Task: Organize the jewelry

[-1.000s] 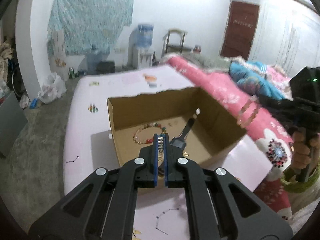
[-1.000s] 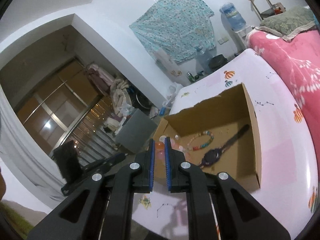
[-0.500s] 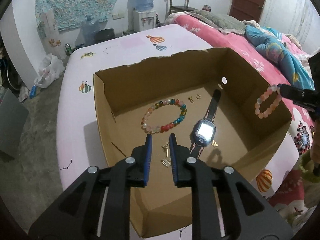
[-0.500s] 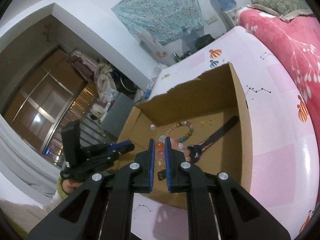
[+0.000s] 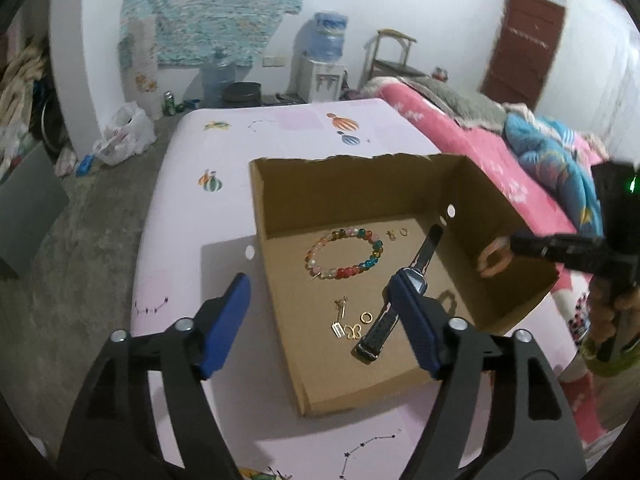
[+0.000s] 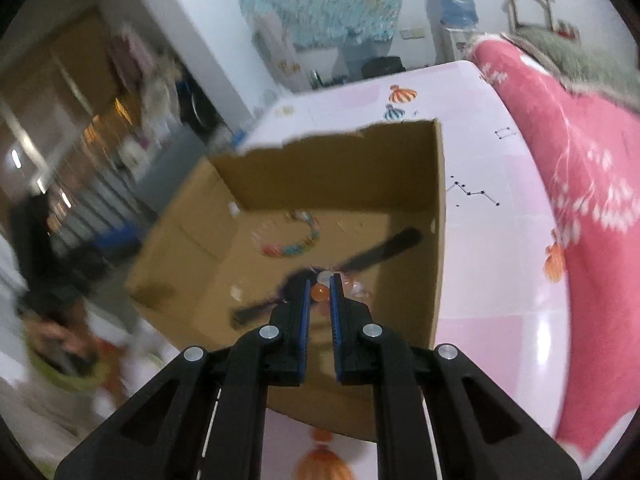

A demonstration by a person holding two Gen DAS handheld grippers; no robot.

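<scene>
An open cardboard box (image 5: 352,176) stands on the pink table. In it lie a multicoloured bead bracelet (image 5: 344,254), a dark watch (image 5: 400,292), small gold earrings (image 5: 346,322) and a gold ring (image 5: 404,232). My left gripper (image 5: 320,300) is open and empty over the box's near left corner. My right gripper (image 6: 322,286) is shut on a pink-orange bead bracelet (image 6: 320,291) and holds it over the box (image 6: 336,168); it also shows in the left wrist view (image 5: 496,258) at the box's right wall.
The pink table (image 5: 224,152) with balloon prints carries the box. A bed with a pink floral cover (image 5: 472,136) runs along the right. A water dispenser (image 5: 324,64), a chair (image 5: 394,54) and floor clutter stand at the back.
My left gripper has opened wide and drawn back; the earrings it held now lie in the box. My right gripper has moved in over the box with the bracelet.
</scene>
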